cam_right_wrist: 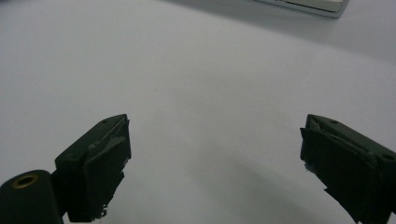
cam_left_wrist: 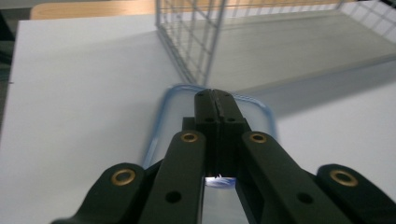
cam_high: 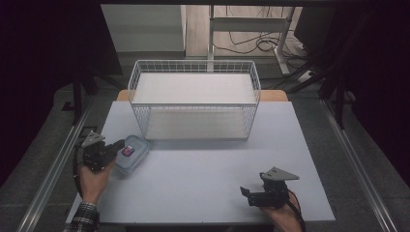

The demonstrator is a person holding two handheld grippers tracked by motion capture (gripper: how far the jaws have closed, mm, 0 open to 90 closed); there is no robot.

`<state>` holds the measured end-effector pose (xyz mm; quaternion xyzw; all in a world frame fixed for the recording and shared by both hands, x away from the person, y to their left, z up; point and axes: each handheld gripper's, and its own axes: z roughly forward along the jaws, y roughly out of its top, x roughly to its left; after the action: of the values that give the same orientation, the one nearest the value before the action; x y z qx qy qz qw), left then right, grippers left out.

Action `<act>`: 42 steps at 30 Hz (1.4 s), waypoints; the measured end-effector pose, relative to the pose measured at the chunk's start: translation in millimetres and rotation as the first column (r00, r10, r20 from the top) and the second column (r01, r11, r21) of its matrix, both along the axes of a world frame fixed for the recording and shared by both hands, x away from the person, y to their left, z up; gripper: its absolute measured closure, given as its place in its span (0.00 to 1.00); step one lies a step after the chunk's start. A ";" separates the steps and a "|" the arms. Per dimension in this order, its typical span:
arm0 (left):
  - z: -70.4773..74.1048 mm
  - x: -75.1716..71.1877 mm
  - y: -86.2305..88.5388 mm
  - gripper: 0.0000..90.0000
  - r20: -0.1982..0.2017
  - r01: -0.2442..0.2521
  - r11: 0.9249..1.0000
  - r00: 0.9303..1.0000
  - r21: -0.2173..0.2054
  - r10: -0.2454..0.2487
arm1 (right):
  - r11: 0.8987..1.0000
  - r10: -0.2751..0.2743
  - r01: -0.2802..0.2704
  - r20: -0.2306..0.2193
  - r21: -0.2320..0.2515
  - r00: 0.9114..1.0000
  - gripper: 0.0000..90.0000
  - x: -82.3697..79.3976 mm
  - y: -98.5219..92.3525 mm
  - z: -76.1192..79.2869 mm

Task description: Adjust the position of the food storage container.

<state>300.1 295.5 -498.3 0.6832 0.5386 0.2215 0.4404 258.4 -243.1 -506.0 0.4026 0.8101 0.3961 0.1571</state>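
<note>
1. Left gripper point(cam_high: 117, 145), seen from the high view, sits at the near-left of the table point(cam_high: 203, 179) with its black jaws pinched together right over a clear lidded container point(cam_high: 131, 154). That container is a shallow rounded-rectangle plastic tub with a bluish rim, lying just in front of the left corner of the white wire basket point(cam_high: 193, 99), with something small and red-purple on or under the lid. Right gripper point(cam_high: 246, 192) is held at the near-right, well apart from everything, over bare tabletop. The basket is a boxy white grid with a flat pale floor and nothing in it that I can see.

2. Left gripper view: the two jaws meet tip to tip, closed all the way, and I can't see anything caught between them. They hover over the translucent lid point(cam_left_wrist: 168, 112), its blue rim curving round both sides. The basket's wire corner stands just past it.

3. Right gripper view: jaws spread wide, with just smooth matte grey-white table between them.

4. My guess is this is the start of dealing with the tub, maybe pressing the lid or getting it into the basket. Closed jaws can't grab it, so next they'd need to open up and straddle a rim, with the right one coming over to steady it.
</note>
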 end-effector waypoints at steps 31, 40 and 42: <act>-20.4 56.4 9.0 1.00 -0.178 -0.066 0.996 0.981 0.052 0.074 | 0.999 -0.005 0.005 -0.012 -0.032 1.000 0.11 1.3 0.6 -2.5; -17.5 54.1 -19.9 1.00 -0.192 0.034 0.998 0.981 0.060 -0.022 | 0.999 0.000 0.000 -0.007 -0.034 1.000 0.11 1.2 1.3 -2.5; -16.9 52.1 -28.0 1.00 -0.191 0.058 0.996 0.981 0.070 -0.044 | 0.999 0.001 -0.001 -0.009 -0.033 1.000 0.11 1.3 1.2 -2.8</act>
<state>352.2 267.5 -515.2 0.7309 0.5517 0.1644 0.3665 259.7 -241.9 -508.7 0.4014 0.8174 0.3811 0.1599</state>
